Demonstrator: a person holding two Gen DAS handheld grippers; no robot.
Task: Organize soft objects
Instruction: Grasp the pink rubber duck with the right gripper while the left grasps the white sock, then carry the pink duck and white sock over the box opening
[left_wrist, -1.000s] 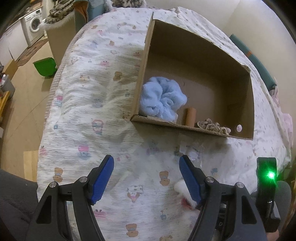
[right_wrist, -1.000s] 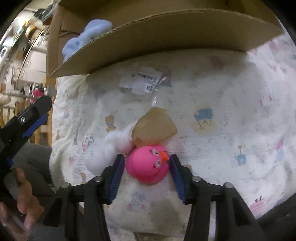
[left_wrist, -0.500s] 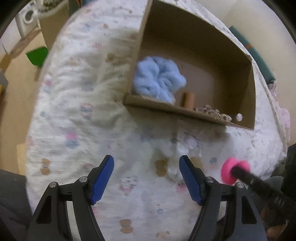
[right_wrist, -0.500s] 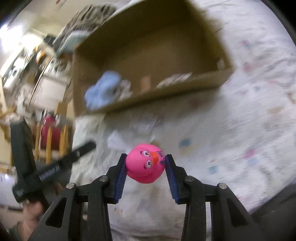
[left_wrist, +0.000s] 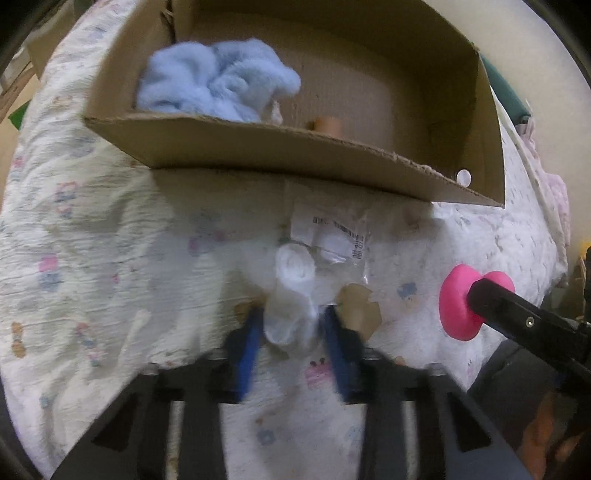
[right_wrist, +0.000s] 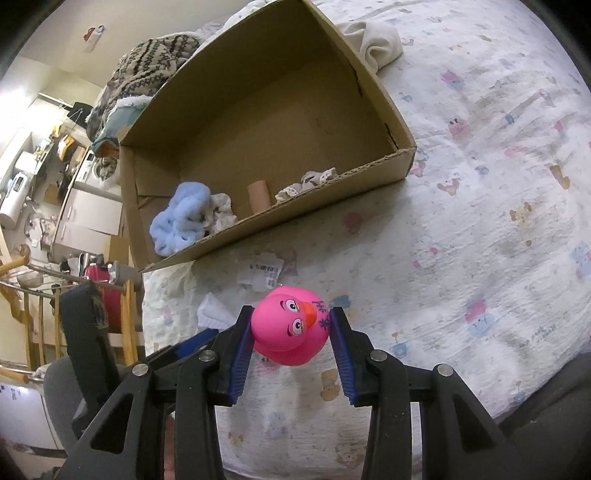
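Note:
My left gripper (left_wrist: 291, 325) points down at the bedspread, and its blurred jaws are closing on a white rolled sock (left_wrist: 293, 269) that lies between the blue pads. To the right, my right gripper (right_wrist: 291, 332) is shut on a pink rubber duck (right_wrist: 291, 328), held above the bed. In the left wrist view the duck (left_wrist: 456, 306) shows at the right. An open cardboard box (right_wrist: 295, 218) lies beyond both grippers. It holds a fluffy blue cloth (right_wrist: 181, 221), a cardboard tube (right_wrist: 258, 195) and a beige lacy cloth (right_wrist: 306, 182).
A clear plastic packet with a barcode label (left_wrist: 332, 236) and a brown paper scrap (left_wrist: 360, 306) lie on the patterned bedspread (left_wrist: 92, 258) by the sock. A cream cloth (right_wrist: 376, 40) lies behind the box. Left of the bed are a wooden rack (right_wrist: 33, 325) and cabinets.
My left gripper has come down and forward over the white sock, and its jaws have narrowed around it. My right gripper has lifted the pink duck off the bed and tilted up towards the box.

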